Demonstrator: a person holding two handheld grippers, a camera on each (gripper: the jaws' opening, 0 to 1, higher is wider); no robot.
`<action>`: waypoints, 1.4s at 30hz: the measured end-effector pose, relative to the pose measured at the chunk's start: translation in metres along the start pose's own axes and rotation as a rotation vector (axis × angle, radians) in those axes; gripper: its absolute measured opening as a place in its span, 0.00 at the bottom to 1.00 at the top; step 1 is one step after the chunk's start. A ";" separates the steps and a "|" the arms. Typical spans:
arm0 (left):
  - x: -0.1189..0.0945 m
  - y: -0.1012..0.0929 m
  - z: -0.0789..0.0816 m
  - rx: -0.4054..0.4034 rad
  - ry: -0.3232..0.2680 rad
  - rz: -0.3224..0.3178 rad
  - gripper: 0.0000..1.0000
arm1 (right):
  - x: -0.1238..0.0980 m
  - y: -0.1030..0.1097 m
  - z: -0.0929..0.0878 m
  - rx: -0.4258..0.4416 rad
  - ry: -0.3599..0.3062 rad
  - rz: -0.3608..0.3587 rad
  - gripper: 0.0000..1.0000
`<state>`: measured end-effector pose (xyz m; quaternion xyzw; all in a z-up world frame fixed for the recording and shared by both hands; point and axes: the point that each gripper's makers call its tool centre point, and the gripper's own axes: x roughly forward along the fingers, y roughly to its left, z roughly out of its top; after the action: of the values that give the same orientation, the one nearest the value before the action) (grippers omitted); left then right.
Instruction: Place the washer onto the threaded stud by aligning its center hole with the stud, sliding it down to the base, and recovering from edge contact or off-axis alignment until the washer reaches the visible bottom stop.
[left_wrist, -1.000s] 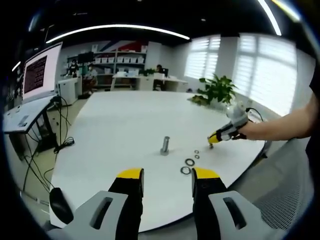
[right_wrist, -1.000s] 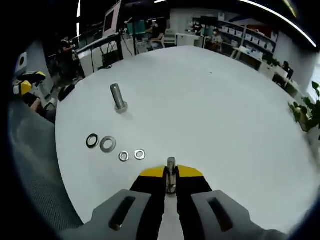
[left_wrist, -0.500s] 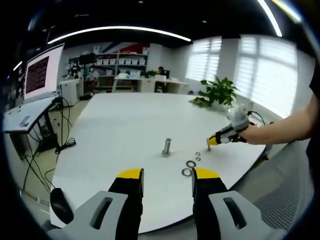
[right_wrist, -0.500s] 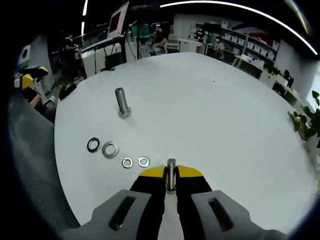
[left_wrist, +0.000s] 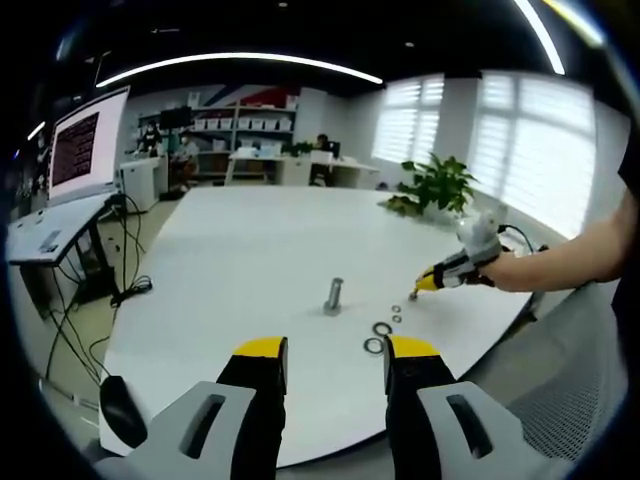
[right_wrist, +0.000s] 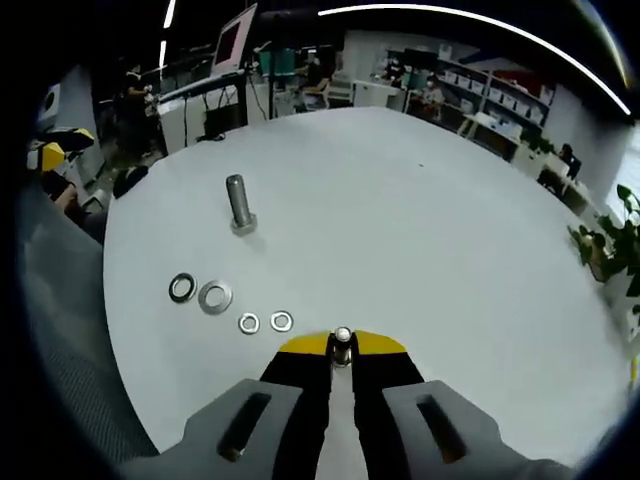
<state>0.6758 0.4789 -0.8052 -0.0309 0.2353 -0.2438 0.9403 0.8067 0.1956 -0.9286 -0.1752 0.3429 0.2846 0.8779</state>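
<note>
A large threaded stud (right_wrist: 238, 205) stands upright on the white table (right_wrist: 420, 220); it is also the stud (left_wrist: 333, 297) in the left gripper view. Two large washers (right_wrist: 181, 288) (right_wrist: 215, 297) and two small washers (right_wrist: 248, 323) (right_wrist: 282, 321) lie flat between it and my right gripper (right_wrist: 343, 352). That gripper is shut on a small bolt (right_wrist: 343, 338), held upright just off the table near the small washers. In the left gripper view the right gripper (left_wrist: 415, 290) hovers beside the washers (left_wrist: 382, 328). My left gripper (left_wrist: 335, 350) stands open with nothing in it, near the table's edge.
The round table's near edge (left_wrist: 300, 455) runs just under the left gripper. A potted plant (left_wrist: 435, 185) stands at the far side. A monitor (left_wrist: 85, 145) on a desk with hanging cables sits to the left. A person's forearm (left_wrist: 570, 255) reaches in from the right.
The right gripper has tipped slightly, so the held bolt now looks shorter, more end-on. The left gripper, stud and washers have not moved.
</note>
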 end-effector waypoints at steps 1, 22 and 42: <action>0.000 0.000 0.000 0.000 0.000 0.001 0.36 | 0.000 0.000 0.000 -0.006 0.000 -0.003 0.07; 0.000 0.000 -0.002 -0.001 0.015 0.000 0.36 | 0.005 0.001 0.006 0.012 -0.029 -0.001 0.08; 0.001 0.000 -0.002 0.000 0.011 -0.002 0.36 | 0.004 0.007 -0.025 -0.065 0.135 0.023 0.19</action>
<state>0.6752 0.4787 -0.8074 -0.0297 0.2406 -0.2450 0.9387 0.7926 0.1903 -0.9496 -0.2184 0.3937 0.2933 0.8434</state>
